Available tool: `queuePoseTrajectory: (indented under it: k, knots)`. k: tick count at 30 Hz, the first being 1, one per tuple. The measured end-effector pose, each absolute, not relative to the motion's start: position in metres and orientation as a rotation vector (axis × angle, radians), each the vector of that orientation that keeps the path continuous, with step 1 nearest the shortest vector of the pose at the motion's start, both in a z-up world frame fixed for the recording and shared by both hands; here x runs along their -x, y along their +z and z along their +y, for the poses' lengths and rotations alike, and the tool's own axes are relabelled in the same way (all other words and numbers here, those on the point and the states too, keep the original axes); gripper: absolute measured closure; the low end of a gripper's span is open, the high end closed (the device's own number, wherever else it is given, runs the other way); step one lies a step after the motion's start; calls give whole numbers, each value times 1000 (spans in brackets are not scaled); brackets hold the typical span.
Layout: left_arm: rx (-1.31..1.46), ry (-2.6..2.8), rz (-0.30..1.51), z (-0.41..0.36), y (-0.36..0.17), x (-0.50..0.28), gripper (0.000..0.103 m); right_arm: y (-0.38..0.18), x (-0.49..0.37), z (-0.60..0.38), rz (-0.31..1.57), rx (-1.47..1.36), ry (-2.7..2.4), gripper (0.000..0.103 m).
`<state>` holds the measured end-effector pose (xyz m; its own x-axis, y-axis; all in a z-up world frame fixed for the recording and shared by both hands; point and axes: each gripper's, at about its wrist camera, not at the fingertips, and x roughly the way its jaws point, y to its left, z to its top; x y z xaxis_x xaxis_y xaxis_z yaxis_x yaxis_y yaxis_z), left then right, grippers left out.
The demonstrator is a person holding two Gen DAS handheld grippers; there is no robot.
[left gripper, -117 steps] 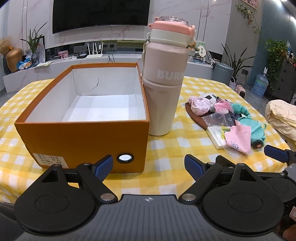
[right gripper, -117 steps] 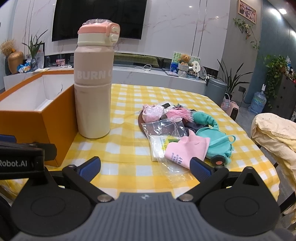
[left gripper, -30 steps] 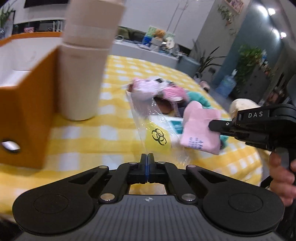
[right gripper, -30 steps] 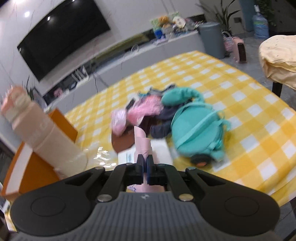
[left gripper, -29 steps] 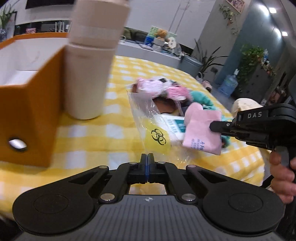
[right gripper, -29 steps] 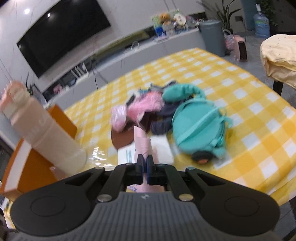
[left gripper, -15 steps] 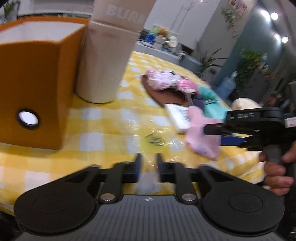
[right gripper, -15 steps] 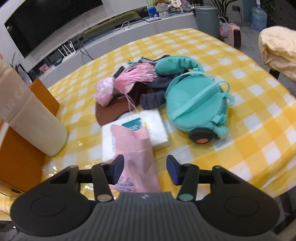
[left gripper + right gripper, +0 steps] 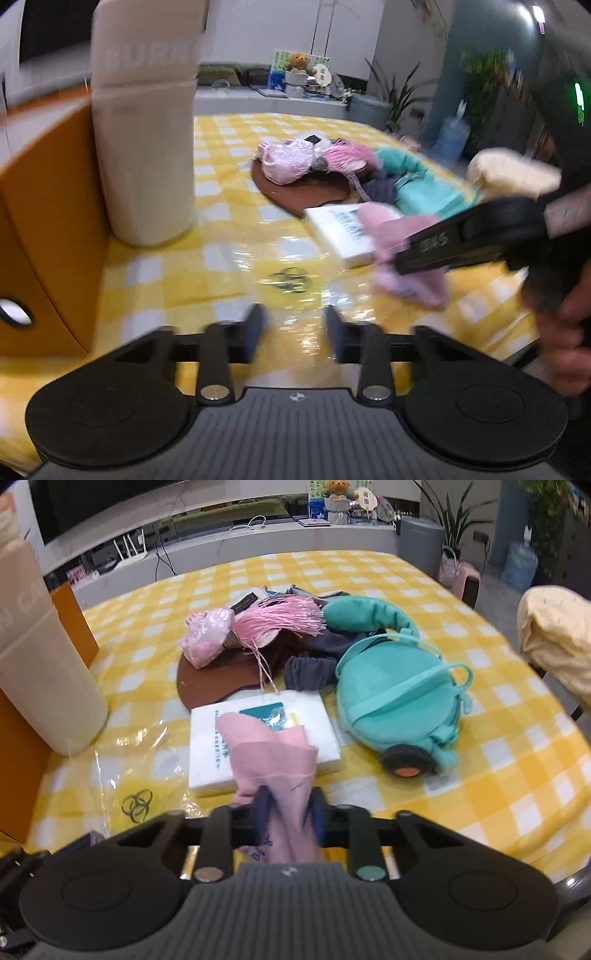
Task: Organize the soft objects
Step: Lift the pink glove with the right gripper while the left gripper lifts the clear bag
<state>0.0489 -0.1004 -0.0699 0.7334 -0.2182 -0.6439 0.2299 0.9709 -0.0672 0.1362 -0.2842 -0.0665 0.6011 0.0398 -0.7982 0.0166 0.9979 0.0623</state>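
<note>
A pink cloth pouch (image 9: 273, 760) stands bunched between the fingers of my right gripper (image 9: 290, 806). Its jaws are closing and both pads touch the cloth. The pouch's far end rests over a white tissue pack (image 9: 210, 753). A clear plastic bag with a black hazard mark (image 9: 291, 277) lies flat on the yellow checked tablecloth (image 9: 229, 147). Its near edge sits in the gap of my left gripper (image 9: 293, 326), whose jaws are closing with space still between them. In the left wrist view the right gripper (image 9: 402, 254) enters from the right with the pink pouch (image 9: 410, 284).
An orange box (image 9: 44, 206) and a tall cream bottle (image 9: 144, 147) stand at the left. Behind the tissue pack lie a brown mat (image 9: 210, 686), a pink frilly piece (image 9: 207, 635), a pink tassel (image 9: 280, 620), dark grey cloth (image 9: 310, 672) and a teal bag (image 9: 395, 698). A person's hand (image 9: 561, 325) holds the right gripper.
Both grippers were shut a second ago, opened wide, and have narrowed again. The clear bag dropped from the left gripper and lies flat. The right fingers have come back onto the pink pouch.
</note>
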Motion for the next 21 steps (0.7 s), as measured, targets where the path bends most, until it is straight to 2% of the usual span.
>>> queuePoseTrajectory:
  k: [1, 5, 21]
  knots:
    - [-65, -223, 691, -105, -72, -46, 88, -67, -136, -283, 924, -39, 8, 92]
    - [-70, -203, 680, -104, -74, -42, 102, -67, -137, -285, 922, -41, 9, 99]
    - [108, -246, 631, -80, -43, -31, 103, -50, -133, -297, 858, -162, 16, 100]
